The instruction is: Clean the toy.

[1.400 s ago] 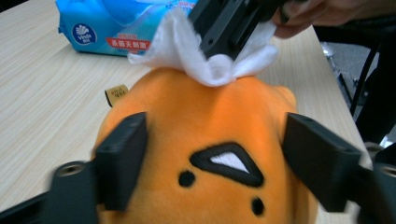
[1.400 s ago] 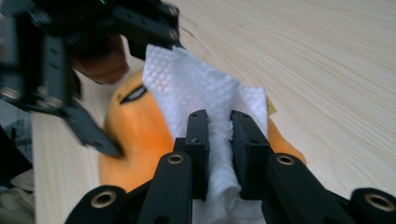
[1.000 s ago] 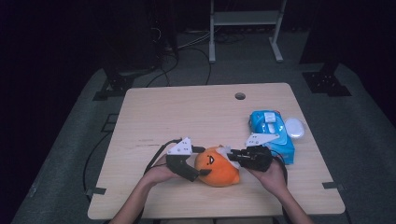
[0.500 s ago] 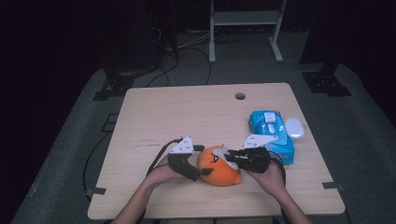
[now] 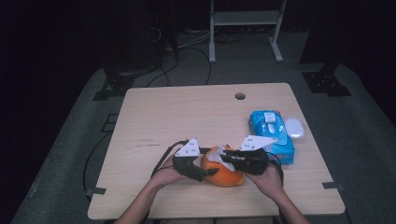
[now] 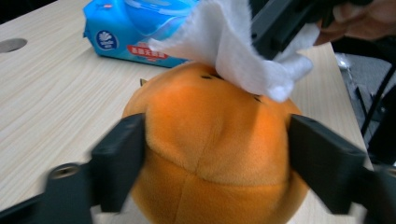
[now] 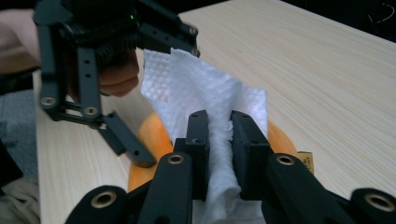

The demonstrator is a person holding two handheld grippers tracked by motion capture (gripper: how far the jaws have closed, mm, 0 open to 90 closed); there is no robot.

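**A:** Where is the round orange plush toy?

**B:** In the high view it sits low in the frame, just right of the middle, on the pale wooden counter near its front edge. The two grippers flank it.

**A:** What is the left gripper doing?

**B:** Its black jaws straddle the plush. In the left gripper view the orange ball fills the lower centre, with one jaw against its left flank and the other against its right. The jaws have just been closing after a brief widening, and the plush sits between them, touched on both sides.

**A:** And the right gripper?

**B:** Its jaws are clamped on a crumpled white paper wipe. In the right gripper view the wipe rises from between the two black pads at lower centre and fans out toward the upper left, over the top of the plush. In the left gripper view the same wipe rests on the crown of the plush at upper centre.

**A:** Anything else on the counter?

**B:** A blue soft pack of wipes lies at the right of the high view, with a small white oval object just beside it. A round hole is near the counter's far edge.
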